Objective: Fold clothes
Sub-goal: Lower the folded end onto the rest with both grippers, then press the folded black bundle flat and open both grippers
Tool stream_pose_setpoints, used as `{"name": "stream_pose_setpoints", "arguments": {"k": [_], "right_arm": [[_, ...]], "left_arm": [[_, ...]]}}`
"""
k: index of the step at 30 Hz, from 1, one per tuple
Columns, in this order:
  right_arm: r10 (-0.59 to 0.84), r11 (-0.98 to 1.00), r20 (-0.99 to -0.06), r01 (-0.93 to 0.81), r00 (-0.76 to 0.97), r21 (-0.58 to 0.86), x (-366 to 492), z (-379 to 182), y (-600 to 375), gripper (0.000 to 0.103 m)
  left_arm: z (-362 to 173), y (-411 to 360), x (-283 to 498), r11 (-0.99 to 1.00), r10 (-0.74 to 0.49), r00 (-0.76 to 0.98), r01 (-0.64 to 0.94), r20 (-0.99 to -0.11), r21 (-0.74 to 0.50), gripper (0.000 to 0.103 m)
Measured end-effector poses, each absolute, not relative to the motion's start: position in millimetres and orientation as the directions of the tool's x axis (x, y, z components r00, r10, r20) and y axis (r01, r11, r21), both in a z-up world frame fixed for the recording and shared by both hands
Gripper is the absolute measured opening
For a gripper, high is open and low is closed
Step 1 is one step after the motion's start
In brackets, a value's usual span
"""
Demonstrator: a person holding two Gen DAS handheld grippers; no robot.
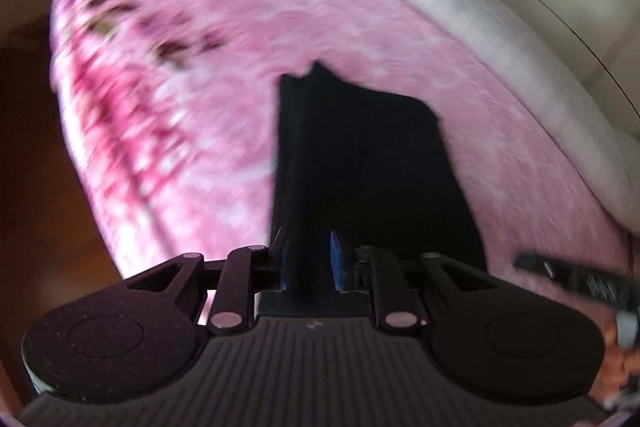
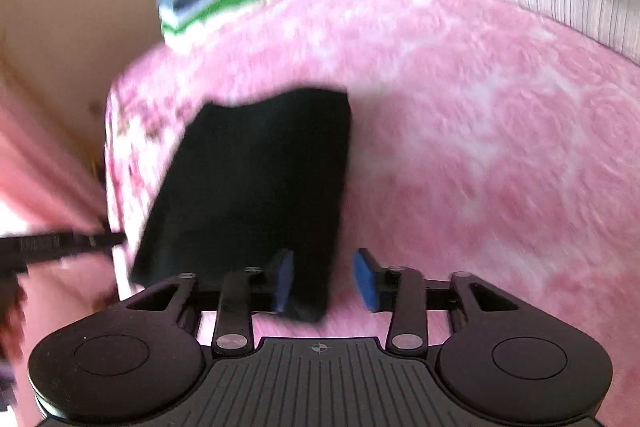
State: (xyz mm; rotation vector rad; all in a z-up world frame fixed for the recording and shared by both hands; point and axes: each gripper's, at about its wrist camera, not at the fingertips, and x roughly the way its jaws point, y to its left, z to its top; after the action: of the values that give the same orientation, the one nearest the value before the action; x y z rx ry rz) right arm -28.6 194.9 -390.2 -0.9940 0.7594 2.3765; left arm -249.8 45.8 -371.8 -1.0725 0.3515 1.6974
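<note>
Two tools, left tool (image 1: pixel 309 259) pinching black garment (image 1: pixel 372 163), right tool (image 2: pixel 325 281) parted

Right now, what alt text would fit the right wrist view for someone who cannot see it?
A black folded garment lies on a pink blanket, and the open right gripper has the garment's near edge between its blue pads. A stack of folded clothes sits at the bed's far edge.

Garment (image 2: pixel 256 179): plain black. Blanket (image 2: pixel 460 131): mottled pink, with darker floral print left of the tongs. Stack (image 2: pixel 208 11) beyond: blue, green, cream. Pads (image 2: pixel 366 281): blue.
</note>
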Motion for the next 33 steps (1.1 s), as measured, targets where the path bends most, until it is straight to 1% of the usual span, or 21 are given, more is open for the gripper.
{"name": "stream_pose_setpoints", "arguments": {"k": [1,3,4,5,6,7,9,10,11,13,15,16,17,19,22,26,33], "right_arm": [[0.205,-0.749,-0.736,-0.588,-0.645,0.307,-37.4,-390.9,195.6,0.020],[0.231,-0.767,-0.737,-0.585,-0.635,0.263,-57.7,-398.7,194.1,0.015],[0.234,-0.776,-0.750,-0.584,-0.618,0.239,-65.1,-406.6,191.5,0.014],[0.236,-0.785,-0.763,-0.581,-0.602,0.215,-72.5,-414.6,188.9,0.014],[0.239,-0.793,-0.775,-0.578,-0.585,0.191,-79.8,-422.5,186.3,0.014],[0.251,-0.809,-0.781,-0.567,-0.572,0.156,-85.8,-429.2,182.1,0.014],[0.280,-0.841,-0.787,-0.535,-0.549,0.075,-93.3,-430.7,172.9,0.014],[0.270,-0.844,-0.803,-0.532,-0.532,0.069,-96.5,-427.4,174.1,0.014],[0.242,-0.837,-0.821,-0.539,-0.518,0.093,-98.6,-422.5,180.4,0.014],[0.157,-0.792,-0.848,-0.578,-0.506,0.199,-99.1,-410.3,206.0,0.014],[0.132,-0.728,-0.836,-0.625,-0.533,0.283,-97.2,-399.1,232.4,0.014],[0.137,-0.700,-0.828,-0.645,-0.544,0.308,-98.9,-395.1,245.5,0.014],[0.152,-0.678,-0.821,-0.663,-0.550,0.318,-103.1,-392.9,259.2,0.014],[0.172,-0.650,-0.814,-0.685,-0.555,0.329,-117.4,-392.4,282.1,0.014],[0.192,-0.616,-0.808,-0.709,-0.558,0.343,-141.3,-394.6,311.8,0.014],[0.179,-0.581,-0.812,-0.726,-0.556,0.368,-157.9,-402.9,328.1,0.014],[0.155,-0.596,-0.839,-0.727,-0.522,0.342,-170.6,-414.9,323.4,0.014]], "left_arm": [[-381.0,49.2,-251.3,-0.401,0.604,-0.039,-0.878,-0.796,-0.261,0.014],[-399.5,56.0,-254.2,-0.388,0.588,-0.020,-0.884,-0.809,-0.259,0.011],[-408.7,59.4,-255.7,-0.381,0.579,-0.011,-0.888,-0.815,-0.259,0.008],[-417.9,62.8,-257.2,-0.374,0.571,-0.002,-0.890,-0.821,-0.259,0.003],[-427.2,66.2,-258.7,-0.368,0.562,0.008,-0.893,-0.827,-0.258,0.003],[-431.7,65.6,-264.8,-0.381,0.567,0.032,-0.876,-0.823,-0.296,0.003],[-430.2,68.2,-275.3,-0.397,0.553,0.074,-0.853,-0.830,-0.340,0.003],[-425.6,71.0,-278.5,-0.392,0.539,0.088,-0.854,-0.838,-0.342,0.003],[-420.5,74.0,-281.5,-0.387,0.524,0.102,-0.856,-0.846,-0.343,0.003],[-403.4,82.1,-287.9,-0.355,0.524,0.130,-0.865,-0.842,-0.354,0.003],[-386.7,93.4,-301.2,-0.329,0.566,0.135,-0.868,-0.813,-0.373,0.005],[-380.3,102.7,-310.4,-0.323,0.586,0.132,-0.867,-0.799,-0.379,0.013],[-377.2,113.5,-319.8,-0.318,0.603,0.131,-0.865,-0.787,-0.389,0.018],[-377.7,138.2,-336.7,-0.310,0.629,0.138,-0.858,-0.765,-0.410,0.019],[-385.4,169.9,-350.7,-0.291,0.630,0.163,-0.857,-0.759,-0.425,0.020],[-400.2,198.1,-363.4,-0.259,0.616,0.200,-0.862,-0.762,-0.436,0.020],[-414.5,199.7,-371.0,-0.291,0.596,0.234,-0.829,-0.768,-0.478,0.019]]}}
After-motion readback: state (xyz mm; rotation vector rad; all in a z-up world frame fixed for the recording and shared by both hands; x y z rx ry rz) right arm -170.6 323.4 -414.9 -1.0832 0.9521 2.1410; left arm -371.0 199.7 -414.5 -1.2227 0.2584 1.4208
